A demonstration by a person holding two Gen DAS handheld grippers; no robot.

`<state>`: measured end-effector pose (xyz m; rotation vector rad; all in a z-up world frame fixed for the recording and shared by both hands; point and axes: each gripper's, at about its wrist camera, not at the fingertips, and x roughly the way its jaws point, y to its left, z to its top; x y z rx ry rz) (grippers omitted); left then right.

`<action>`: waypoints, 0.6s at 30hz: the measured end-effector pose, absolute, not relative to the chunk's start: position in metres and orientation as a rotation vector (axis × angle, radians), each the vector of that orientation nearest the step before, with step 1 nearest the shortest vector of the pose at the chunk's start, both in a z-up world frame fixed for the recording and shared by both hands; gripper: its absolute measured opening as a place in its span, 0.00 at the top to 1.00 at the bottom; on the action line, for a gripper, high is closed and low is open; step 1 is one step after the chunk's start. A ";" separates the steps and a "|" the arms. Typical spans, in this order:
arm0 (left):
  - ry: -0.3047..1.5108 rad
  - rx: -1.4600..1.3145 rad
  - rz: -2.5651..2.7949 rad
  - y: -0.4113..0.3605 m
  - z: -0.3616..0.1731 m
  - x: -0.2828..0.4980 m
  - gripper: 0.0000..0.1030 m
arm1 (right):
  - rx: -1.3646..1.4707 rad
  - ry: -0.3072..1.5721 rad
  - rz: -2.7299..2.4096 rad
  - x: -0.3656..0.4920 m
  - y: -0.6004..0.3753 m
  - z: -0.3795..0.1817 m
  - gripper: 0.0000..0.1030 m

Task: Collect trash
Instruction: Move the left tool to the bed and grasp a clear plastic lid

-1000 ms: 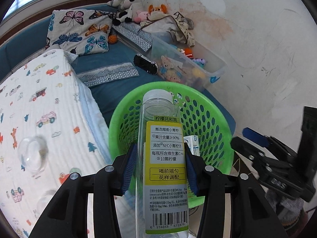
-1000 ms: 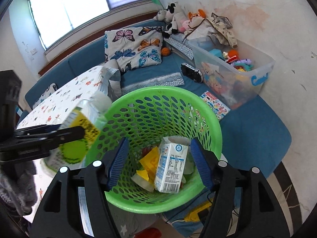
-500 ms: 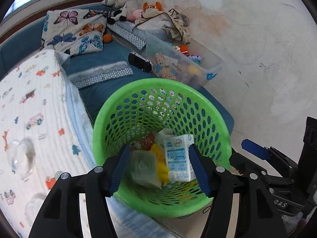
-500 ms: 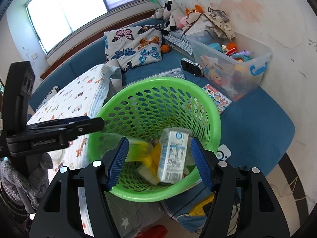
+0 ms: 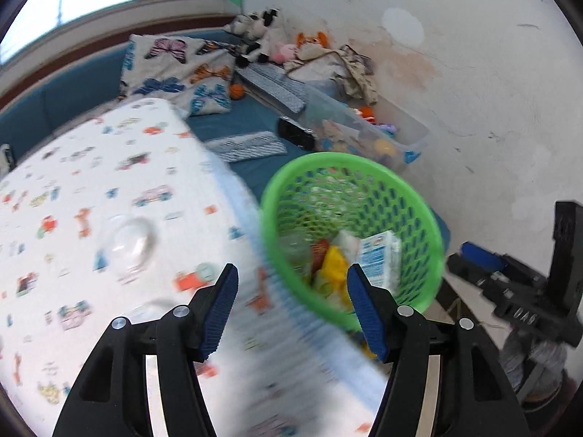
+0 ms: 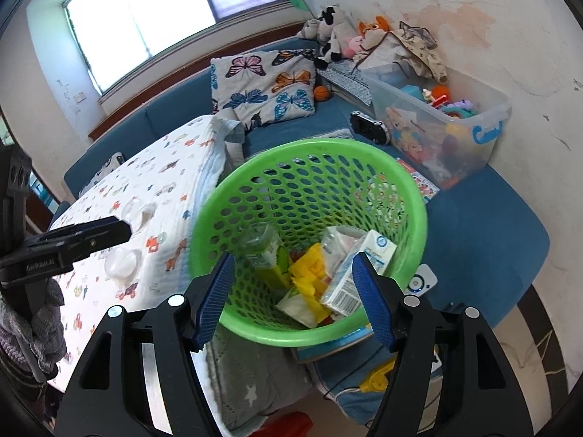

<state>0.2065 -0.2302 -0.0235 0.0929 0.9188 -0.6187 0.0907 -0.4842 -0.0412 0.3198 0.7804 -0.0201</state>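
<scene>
Now the left gripper [image 5: 291,306] hangs spread and empty over the blanket [image 5: 91,200]; a clear cup [image 5: 129,244] lies ahead-left. Right gripper [image 6: 291,291], jaws opening, empty, faces the basket [image 6: 415,240] of trash.

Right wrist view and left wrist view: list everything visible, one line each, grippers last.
basket: 1, green, beside the quilt
bottle: 1, clear, yellow label, in basket
carton: 1, white-blue, in basket
wrapper: 1, yellow, in basket
quilt: 1, white, car print, left of basket
clear lids: about 3, on quilt
pillow: 1, butterfly print, on blue couch
toy bin: 1, clear, by wall
plush toys: several, couch corner
left gripper: black, blue pads, empty
right gripper: black, blue pads, opening, empty
</scene>
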 end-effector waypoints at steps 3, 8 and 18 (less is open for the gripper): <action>0.908 0.092 -0.582 -0.207 -0.026 0.203 0.35 | 0.319 0.779 -0.004 0.091 -0.478 -0.040 0.33; 0.904 0.112 -0.523 -0.174 -0.038 0.203 0.30 | 0.305 0.775 0.024 0.093 -0.466 -0.039 0.31; 0.938 0.172 -0.495 -0.153 -0.069 0.210 0.21 | 0.273 0.795 0.076 0.102 -0.440 -0.042 0.29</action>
